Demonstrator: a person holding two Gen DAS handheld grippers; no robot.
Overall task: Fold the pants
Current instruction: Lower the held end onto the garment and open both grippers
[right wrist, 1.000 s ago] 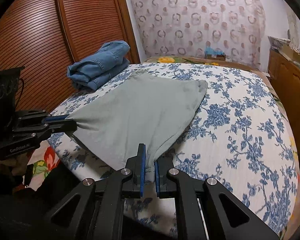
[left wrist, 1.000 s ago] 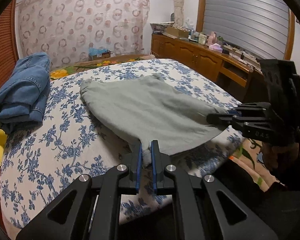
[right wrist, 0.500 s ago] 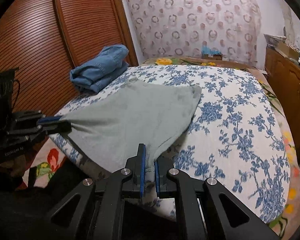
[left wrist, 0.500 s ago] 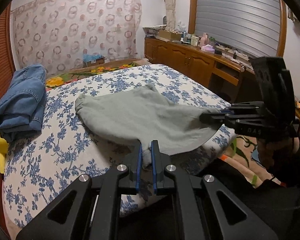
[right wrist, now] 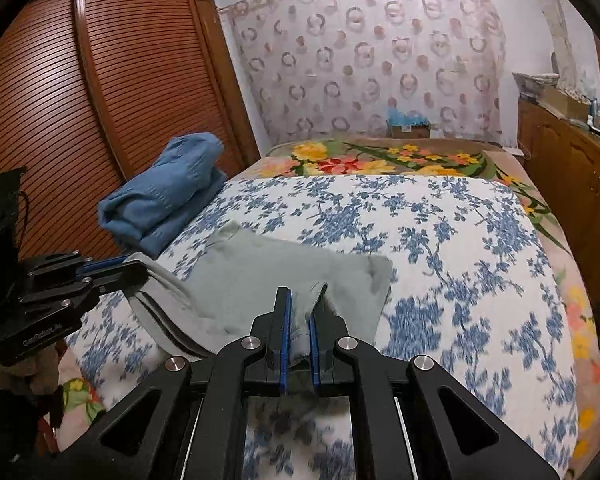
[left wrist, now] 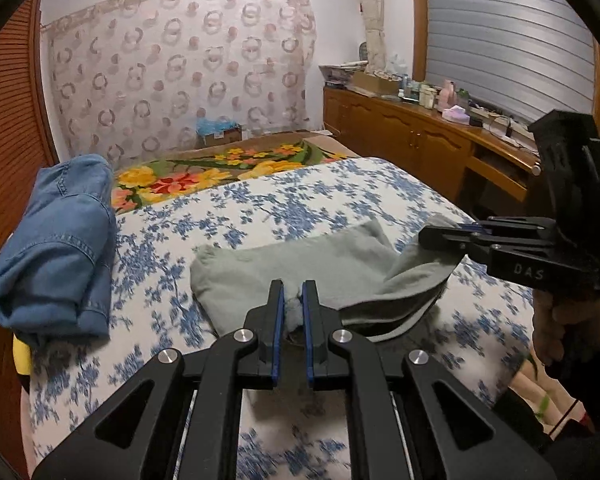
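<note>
Grey-green pants lie on the blue-flowered bed cover, with their near edge lifted and doubled over toward the far edge. My left gripper is shut on one near corner of the cloth. My right gripper is at the right, shut on the other corner. In the right wrist view the right gripper pinches a bunched bit of the pants. There the left gripper holds the corner at the left, with layers of cloth hanging under it.
Folded blue denim lies on the bed's left side beside the louvred wardrobe doors. A bright flowered blanket covers the far end. A wooden cabinet with several small items runs along the right. A hand grips the right tool.
Both grippers have moved forward and a little up over the bed, carrying the near edge of the pants toward the far edge. The stretched sheet of cloth now folds over itself.
</note>
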